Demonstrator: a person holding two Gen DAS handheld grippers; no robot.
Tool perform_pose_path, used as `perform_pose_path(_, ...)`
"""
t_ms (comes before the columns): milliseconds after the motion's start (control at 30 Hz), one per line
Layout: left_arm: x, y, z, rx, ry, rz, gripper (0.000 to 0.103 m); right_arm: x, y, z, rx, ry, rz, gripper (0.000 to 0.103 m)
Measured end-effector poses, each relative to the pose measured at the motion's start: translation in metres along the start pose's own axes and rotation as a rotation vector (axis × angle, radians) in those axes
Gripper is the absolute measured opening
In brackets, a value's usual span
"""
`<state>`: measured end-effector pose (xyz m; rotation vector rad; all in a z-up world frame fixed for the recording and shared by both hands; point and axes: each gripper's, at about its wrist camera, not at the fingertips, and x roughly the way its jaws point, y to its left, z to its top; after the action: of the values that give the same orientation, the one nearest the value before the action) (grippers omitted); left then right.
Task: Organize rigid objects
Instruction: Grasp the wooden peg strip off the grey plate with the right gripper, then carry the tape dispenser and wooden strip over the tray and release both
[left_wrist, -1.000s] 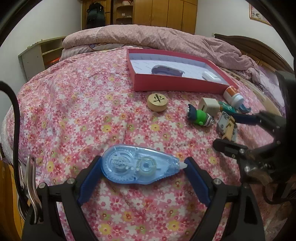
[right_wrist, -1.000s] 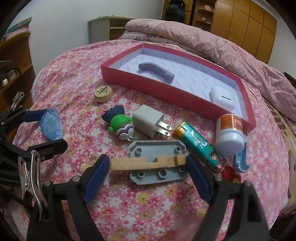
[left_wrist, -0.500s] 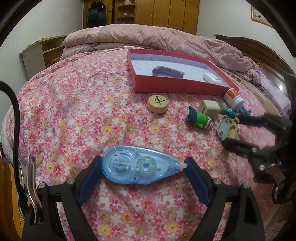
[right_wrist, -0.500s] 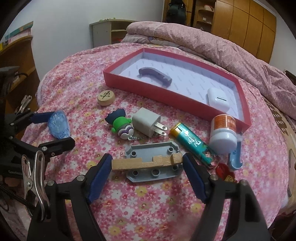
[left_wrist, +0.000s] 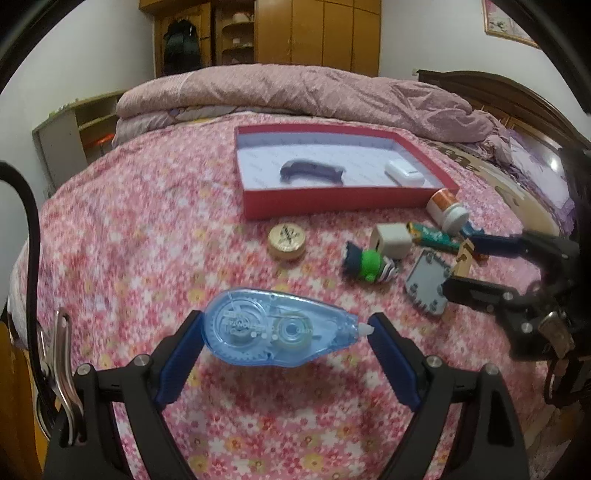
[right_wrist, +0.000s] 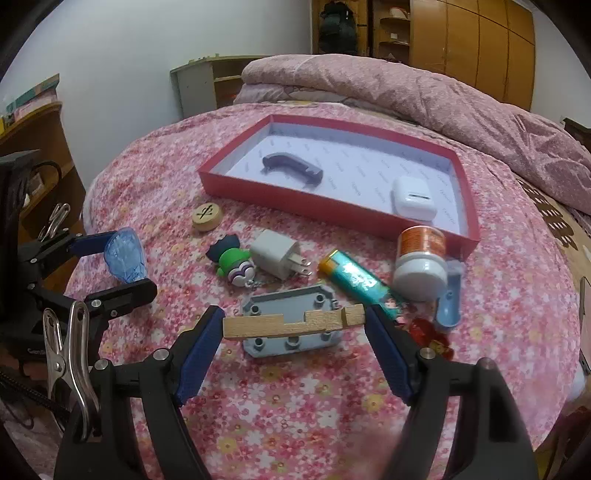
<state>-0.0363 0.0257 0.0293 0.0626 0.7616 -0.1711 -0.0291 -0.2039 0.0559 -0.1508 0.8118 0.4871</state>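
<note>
My left gripper (left_wrist: 286, 332) is shut on a blue correction tape dispenser (left_wrist: 273, 332) and holds it above the floral bedspread. My right gripper (right_wrist: 293, 325) is shut on a notched wooden block (right_wrist: 291, 323), held above a grey studded plate (right_wrist: 291, 317). The red box (right_wrist: 332, 218) lies beyond, holding a dark curved tool (right_wrist: 291, 168) and a white earbud case (right_wrist: 412, 197). In the left wrist view the right gripper (left_wrist: 463, 267) shows at the right with the block (left_wrist: 463, 258); the left gripper (right_wrist: 125, 258) with the dispenser shows in the right wrist view.
In front of the box lie a wooden chess disc (right_wrist: 207, 216), a green-and-blue figure (right_wrist: 231, 260), a white plug charger (right_wrist: 277, 254), a teal lighter (right_wrist: 354, 280), a white-capped orange bottle (right_wrist: 419, 262), a blue hook (right_wrist: 448, 306) and a red piece (right_wrist: 432, 334). A rolled quilt (left_wrist: 314, 92) lies behind.
Both grippers have risen with their objects and tilted; the bed and the box now look lower and farther. The wooden block has lifted off the grey plate.
</note>
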Motion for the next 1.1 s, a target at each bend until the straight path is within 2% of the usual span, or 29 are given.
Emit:
perform_pose_path(500,0.002,-0.014,0.06,0.025,-0.053,-0.039,0.091,-0.011,-0.028,0.028,0.056,-0.039,-0.015,0.079)
perform_pose_path(867,0.027,-0.024,0.115,0.049,-0.075,-0.031,0.091,-0.002,-0.071,0.072,0.132,-0.051,-0.038,0.079)
perform_pose_path(1100,0.046,-0.022,0.141,0.038,-0.075,-0.027,0.091,0.012,-0.085,0.089,0.141,-0.03,-0.043,0.079)
